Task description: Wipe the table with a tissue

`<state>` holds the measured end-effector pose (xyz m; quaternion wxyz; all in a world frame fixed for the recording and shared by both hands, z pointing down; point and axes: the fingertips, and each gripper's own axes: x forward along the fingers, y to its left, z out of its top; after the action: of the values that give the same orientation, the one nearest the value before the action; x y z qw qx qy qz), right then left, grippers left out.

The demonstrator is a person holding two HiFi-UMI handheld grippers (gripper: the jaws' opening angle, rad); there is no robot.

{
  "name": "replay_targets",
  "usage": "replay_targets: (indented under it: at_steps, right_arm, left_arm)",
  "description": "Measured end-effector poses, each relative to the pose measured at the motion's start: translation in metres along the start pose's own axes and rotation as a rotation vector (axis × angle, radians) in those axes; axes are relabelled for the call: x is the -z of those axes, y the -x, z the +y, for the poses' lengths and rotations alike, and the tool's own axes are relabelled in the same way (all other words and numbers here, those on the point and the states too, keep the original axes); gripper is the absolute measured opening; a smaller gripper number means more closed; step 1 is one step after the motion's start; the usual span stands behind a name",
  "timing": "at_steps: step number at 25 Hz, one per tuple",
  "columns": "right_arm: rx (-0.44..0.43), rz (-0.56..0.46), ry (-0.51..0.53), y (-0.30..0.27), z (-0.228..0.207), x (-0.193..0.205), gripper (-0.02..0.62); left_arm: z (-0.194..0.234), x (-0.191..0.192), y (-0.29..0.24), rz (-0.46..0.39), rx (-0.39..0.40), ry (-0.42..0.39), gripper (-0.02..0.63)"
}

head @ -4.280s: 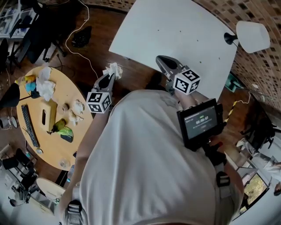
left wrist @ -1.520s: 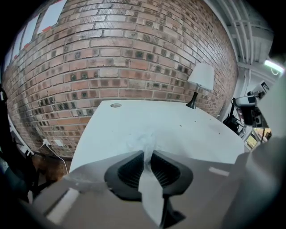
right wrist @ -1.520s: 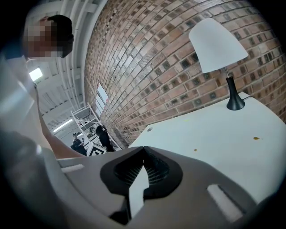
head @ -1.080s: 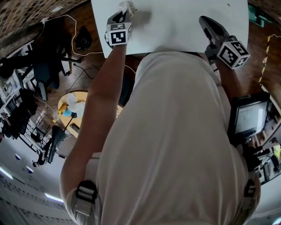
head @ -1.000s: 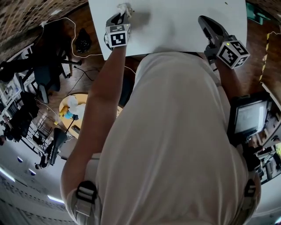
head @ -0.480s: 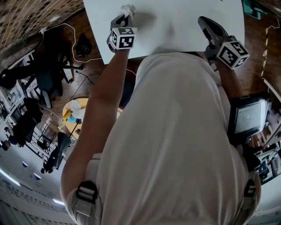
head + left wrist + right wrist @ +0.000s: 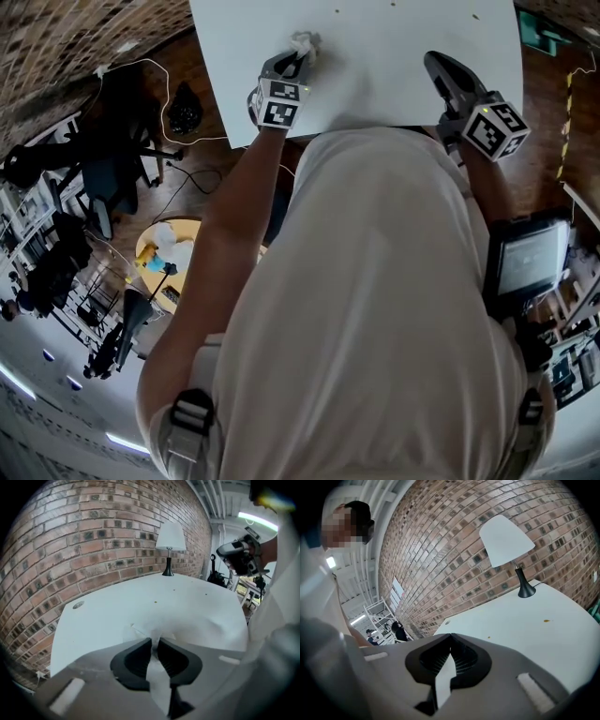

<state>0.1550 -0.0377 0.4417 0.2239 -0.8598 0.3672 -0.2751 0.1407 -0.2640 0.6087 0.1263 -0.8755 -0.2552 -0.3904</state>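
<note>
Left gripper [image 7: 300, 56] slid right on table [image 7: 375, 47] — fingers [image 7: 133, 660] clamped on tissue [image 7: 304, 41]; right gripper [image 7: 434, 63] — fingers [image 7: 465, 660] together

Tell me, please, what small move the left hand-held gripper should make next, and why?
Probably a short slide forward across the table, with the tissue pressed down. The left hand-held gripper is shut on the tissue close to the table's near edge, and small dark specks lie on the white surface just ahead of it.

White tissue [image 7: 304, 42], white table [image 7: 375, 47], brown brick wall [image 7: 93, 541]
</note>
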Motion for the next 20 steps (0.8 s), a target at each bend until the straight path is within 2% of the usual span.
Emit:
replay_targets:
  at_steps: [2, 7, 9, 16, 20]
  right_arm:
    - [0.008, -0.01, -0.007, 0.001, -0.001, -0.001, 0.008]
    - [0.031, -0.033, -0.016, 0.002, 0.002, 0.001, 0.008]
    - [0.038, -0.031, -0.01, 0.005, 0.004, 0.005, 0.008]
    - [0.084, -0.045, -0.011, 0.017, 0.007, 0.009, 0.008]
    - [0.092, -0.038, 0.014, 0.019, 0.012, 0.015, 0.008]
  left_arm:
    - [0.01, -0.003, 0.01, -0.038, -0.005, 0.032, 0.052]
    - [0.068, 0.013, 0.032, -0.069, -0.136, 0.236, 0.052]
    - [0.081, 0.018, 0.034, -0.066, -0.158, 0.267, 0.053]
    - [0.083, 0.019, 0.02, -0.016, -0.16, 0.25, 0.052]
    - [0.057, 0.01, 0.011, -0.013, -0.076, 0.161, 0.051]
